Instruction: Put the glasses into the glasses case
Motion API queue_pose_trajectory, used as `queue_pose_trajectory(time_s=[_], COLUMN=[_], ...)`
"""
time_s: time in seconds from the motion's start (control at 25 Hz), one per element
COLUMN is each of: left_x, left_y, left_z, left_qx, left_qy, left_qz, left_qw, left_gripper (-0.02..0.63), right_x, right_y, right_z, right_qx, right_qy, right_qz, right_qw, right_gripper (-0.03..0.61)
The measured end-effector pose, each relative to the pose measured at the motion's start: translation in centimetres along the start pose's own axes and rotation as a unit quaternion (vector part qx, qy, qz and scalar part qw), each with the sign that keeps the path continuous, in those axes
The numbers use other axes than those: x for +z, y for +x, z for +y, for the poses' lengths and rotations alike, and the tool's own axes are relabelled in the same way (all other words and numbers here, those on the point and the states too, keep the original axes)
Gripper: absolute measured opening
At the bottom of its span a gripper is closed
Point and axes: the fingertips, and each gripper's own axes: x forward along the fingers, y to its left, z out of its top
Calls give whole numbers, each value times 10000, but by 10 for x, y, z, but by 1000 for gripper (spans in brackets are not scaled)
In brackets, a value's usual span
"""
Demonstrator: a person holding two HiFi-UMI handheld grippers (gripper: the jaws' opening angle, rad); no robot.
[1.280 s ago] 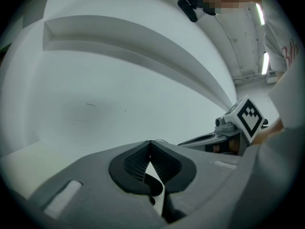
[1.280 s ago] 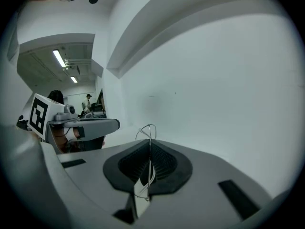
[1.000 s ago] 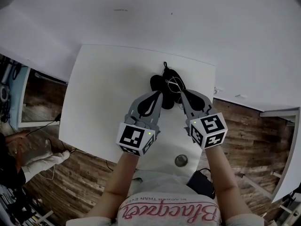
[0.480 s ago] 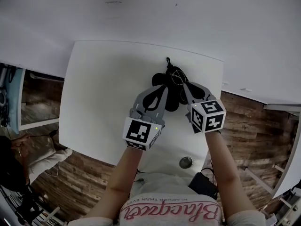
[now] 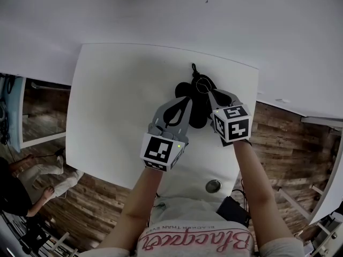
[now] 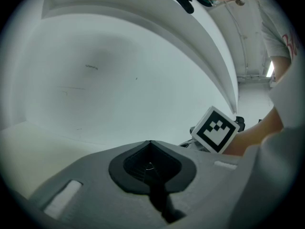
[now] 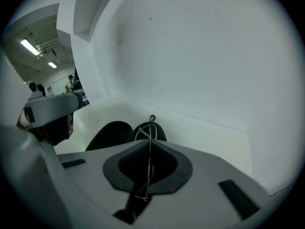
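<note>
White table (image 5: 118,106) takes up mid-frame, with wood floor (image 5: 284,143) peeking out at the left and right edges. There's a small round metal fitting (image 5: 213,186) at bottom centre, a seated person (image 5: 21,189) lower left, and plain white wall (image 5: 214,20) up top.

On the white tabletop (image 5: 112,95) lies an open black glasses case (image 5: 199,112). The left gripper (image 5: 185,101) reaches its tip to the case's left half. The right gripper (image 5: 209,93) has thin wire glasses (image 5: 202,84) at its tip, over the case's far end. A round metal fitting (image 5: 213,186) sits near the tabletop's near edge.
</note>
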Motion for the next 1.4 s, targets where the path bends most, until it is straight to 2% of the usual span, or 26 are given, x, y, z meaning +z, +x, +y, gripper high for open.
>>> queue_pose_trajectory(time_s=[0.24,0.44,0.6,0.8,1.0,1.4], left_x=[-1,-3,0,8,18,39], left_y=[-1,-3,-5,-9,-19,-47], left_z=[4,4,0,-7,-20,-53], left_qx=[49,81,78,65,29,84], left_qy=[14,41,87,153,257,461], left_qz=[19,67,49,-4,-118,-386], left_qw=[10000,9999,9999,9999,9996,9982], left_gripper=[5,5,5,4,5,5], right_x=[-4,-2,2,15,24,28], right_y=[3,2,-4,-26,-57,-127], right_z=[-3,-2,-1,2,12,35], right_qx=[-230,-122,-87,-91,60,66], right_qy=[-292,-274,-234,-184,81,-218], right_qz=[157,-51,-224,-575,-880,-1400], right_qw=[9992,9995,9994,9981,9961,9899], right_gripper=[14,17,81,91,11,9])
